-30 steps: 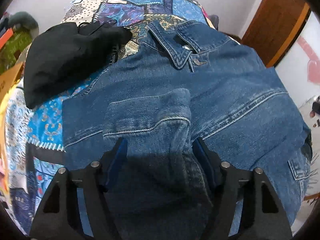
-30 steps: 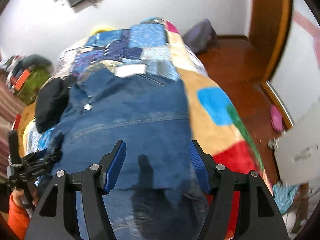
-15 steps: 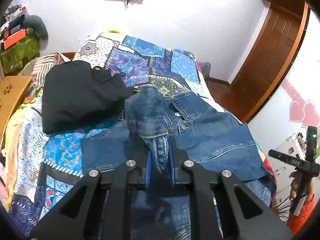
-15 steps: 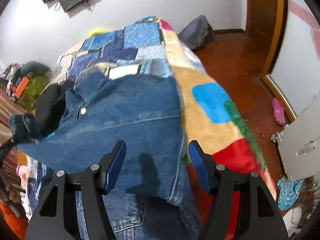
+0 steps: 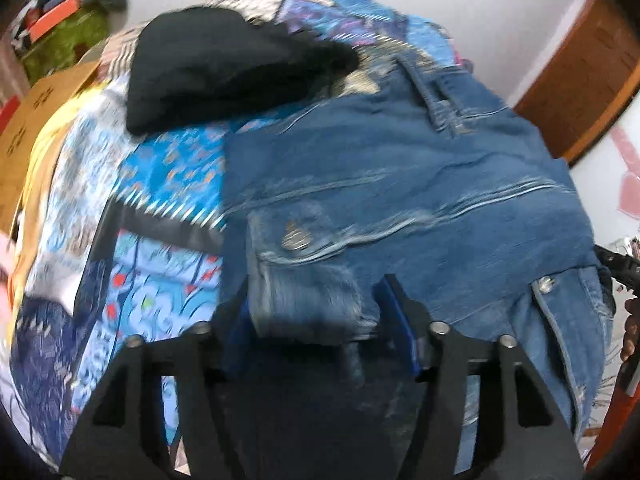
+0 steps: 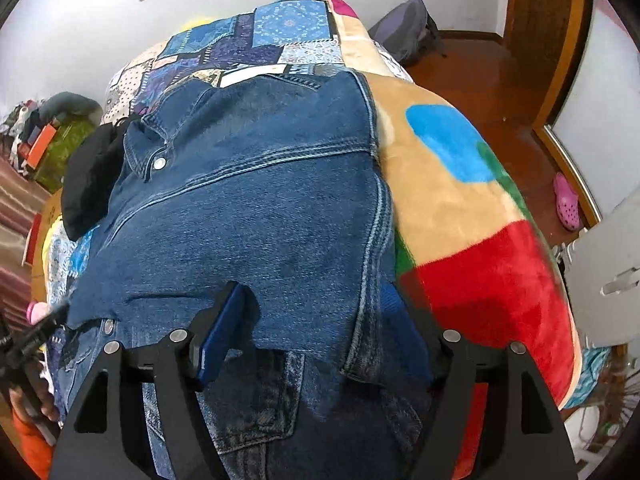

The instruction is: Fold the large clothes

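A blue denim jacket (image 5: 400, 184) lies spread on the patchwork bedspread (image 5: 168, 184), its collar at the far end. My left gripper (image 5: 316, 312) is open low over the jacket, and the buttoned sleeve cuff (image 5: 296, 276) lies between its fingers. In the right wrist view the same jacket (image 6: 256, 208) fills the middle. My right gripper (image 6: 316, 320) is open and straddles the jacket's near hem, with the right finger partly hidden under the cloth.
A folded black garment (image 5: 224, 60) lies on the bed beyond the jacket, also in the right wrist view (image 6: 88, 184). A colourful fleece blanket (image 6: 472, 216) covers the bed's right side. A backpack (image 6: 404, 32) and a pink shoe (image 6: 566, 200) lie on the wooden floor.
The left gripper, shut on the raised sleeve half a second ago, has come down and opened, leaving the cuff on the jacket. The right gripper has moved closer over the hem.
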`<state>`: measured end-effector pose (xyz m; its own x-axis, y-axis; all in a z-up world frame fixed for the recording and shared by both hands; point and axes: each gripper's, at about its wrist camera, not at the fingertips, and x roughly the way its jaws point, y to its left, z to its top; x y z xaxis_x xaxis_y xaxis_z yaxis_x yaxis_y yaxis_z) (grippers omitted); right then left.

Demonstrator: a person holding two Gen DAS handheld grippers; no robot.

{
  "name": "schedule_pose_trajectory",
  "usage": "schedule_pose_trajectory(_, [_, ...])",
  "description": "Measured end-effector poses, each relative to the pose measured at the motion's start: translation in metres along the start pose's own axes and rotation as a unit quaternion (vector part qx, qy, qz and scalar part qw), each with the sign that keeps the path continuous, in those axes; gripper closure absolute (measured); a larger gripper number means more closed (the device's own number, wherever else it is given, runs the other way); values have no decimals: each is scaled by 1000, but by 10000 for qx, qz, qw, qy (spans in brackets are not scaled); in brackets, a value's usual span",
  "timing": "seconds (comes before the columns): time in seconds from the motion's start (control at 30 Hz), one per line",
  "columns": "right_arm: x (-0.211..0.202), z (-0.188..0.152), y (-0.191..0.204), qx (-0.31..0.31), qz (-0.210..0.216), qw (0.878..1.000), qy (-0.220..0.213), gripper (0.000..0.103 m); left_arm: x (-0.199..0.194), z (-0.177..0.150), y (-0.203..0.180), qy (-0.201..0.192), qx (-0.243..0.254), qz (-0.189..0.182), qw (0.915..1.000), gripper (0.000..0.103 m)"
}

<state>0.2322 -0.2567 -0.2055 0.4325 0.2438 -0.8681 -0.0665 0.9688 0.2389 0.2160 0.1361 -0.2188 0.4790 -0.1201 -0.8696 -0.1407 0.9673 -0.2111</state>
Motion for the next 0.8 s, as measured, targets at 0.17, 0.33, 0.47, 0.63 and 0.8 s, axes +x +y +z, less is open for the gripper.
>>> schedule_pose_trajectory(0.17, [-2, 4, 2, 27, 45, 10000, 37, 33, -6, 0, 25, 50, -417, -224, 9989, 35])
schedule_pose_trajectory(0.33, [-12, 17, 5, -52, 101, 9999, -126, 33, -20, 20, 32, -232, -324, 196, 9990, 35])
schedule_pose_trajectory(0.47, [-24, 33, 5, -76, 158, 9992, -369, 33, -26, 43, 49, -474, -483, 318, 9972, 35])
schedule_pose_trajectory(0.63, [-31, 56, 0, -39, 243, 9978, -622, 33, -7, 73, 77, -363, -987, -158, 9943, 35])
schedule_pose_trajectory(0.8, [-16, 77, -13, 14, 368, 9980, -510, 33, 35, 85, 99, 79, -1437, -1142, 9830, 35])
